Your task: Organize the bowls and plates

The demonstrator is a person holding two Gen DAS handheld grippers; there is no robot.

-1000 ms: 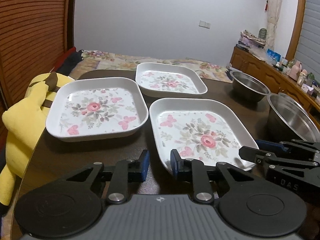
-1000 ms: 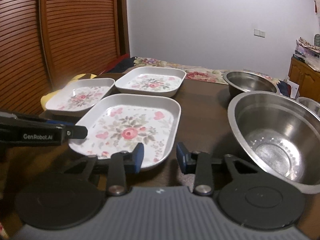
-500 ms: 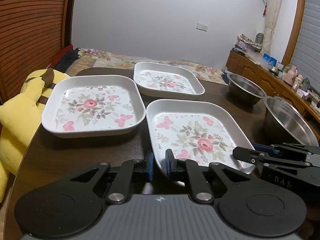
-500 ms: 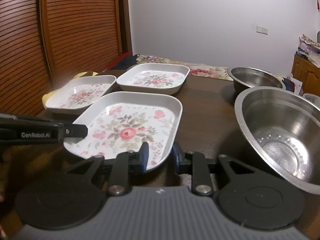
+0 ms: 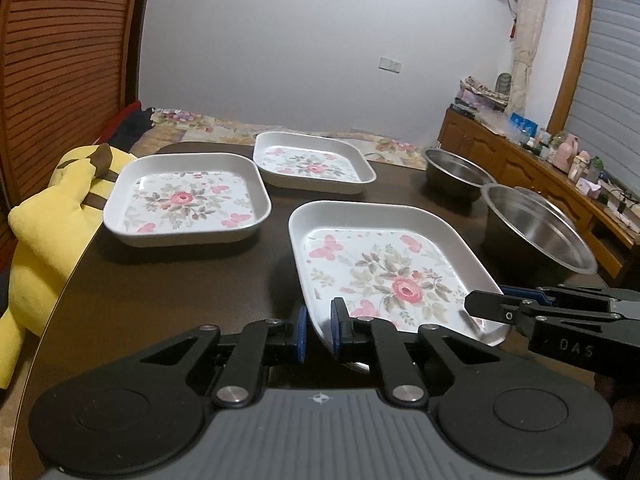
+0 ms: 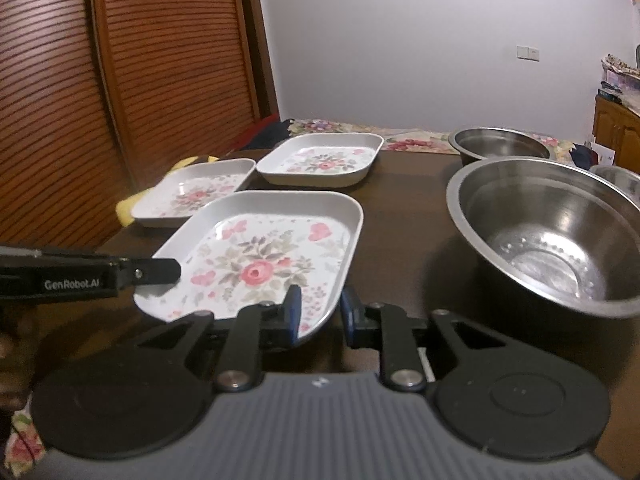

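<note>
Three white square plates with pink rose prints and some steel bowls sit on a dark table. My left gripper is shut on the near-left corner of the nearest floral plate. My right gripper is shut on the near-right corner of the same plate, one finger inside the rim and one outside. The plate's near edge is raised off the table. The left plate and the far plate lie flat beyond it. A large steel bowl stands to the right.
A smaller steel bowl stands behind the large one, and part of a third shows at the right edge. A yellow plush toy leans at the table's left edge. A slatted wooden door is on the left and a cluttered sideboard on the right.
Both grippers closed onto the near rim of the nearest plate. That plate now sits raised at its near edge and farther from the left plate than before.
</note>
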